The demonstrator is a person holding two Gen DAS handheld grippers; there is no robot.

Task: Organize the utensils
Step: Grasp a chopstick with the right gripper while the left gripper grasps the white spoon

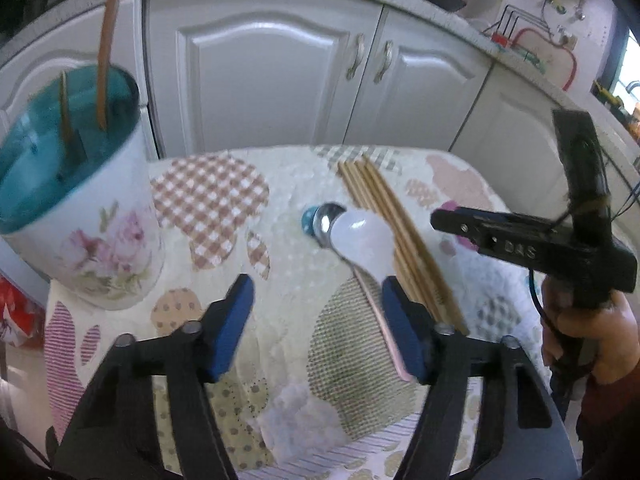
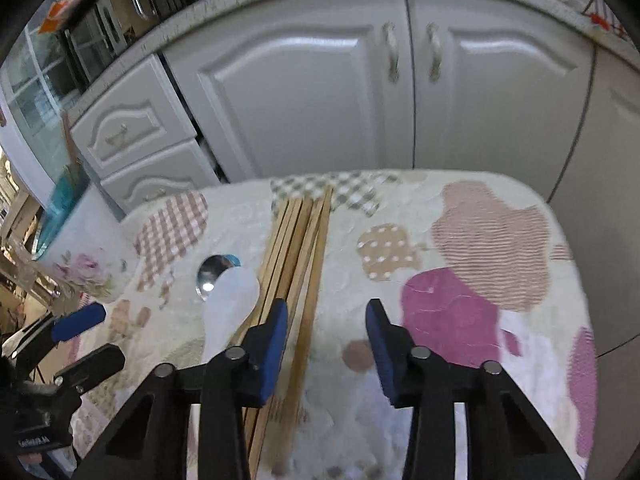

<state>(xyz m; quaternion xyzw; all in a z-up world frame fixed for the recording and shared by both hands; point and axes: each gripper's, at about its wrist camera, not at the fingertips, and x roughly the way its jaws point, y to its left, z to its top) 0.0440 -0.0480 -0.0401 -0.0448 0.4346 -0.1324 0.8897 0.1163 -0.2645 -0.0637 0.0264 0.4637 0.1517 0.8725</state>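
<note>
One floral holder point(image 1: 100, 216) stands at the far left with two wooden sticks point(image 1: 105, 64) upright in it. One bundle of wooden chopsticks point(image 1: 384, 216) lies in the middle of the cloth; about six show, the exact number unclear. Left of them lie three spoons: one white point(image 1: 362, 240), one metal point(image 1: 326, 218), one blue-bowled point(image 1: 307, 220), mostly hidden.
</note>
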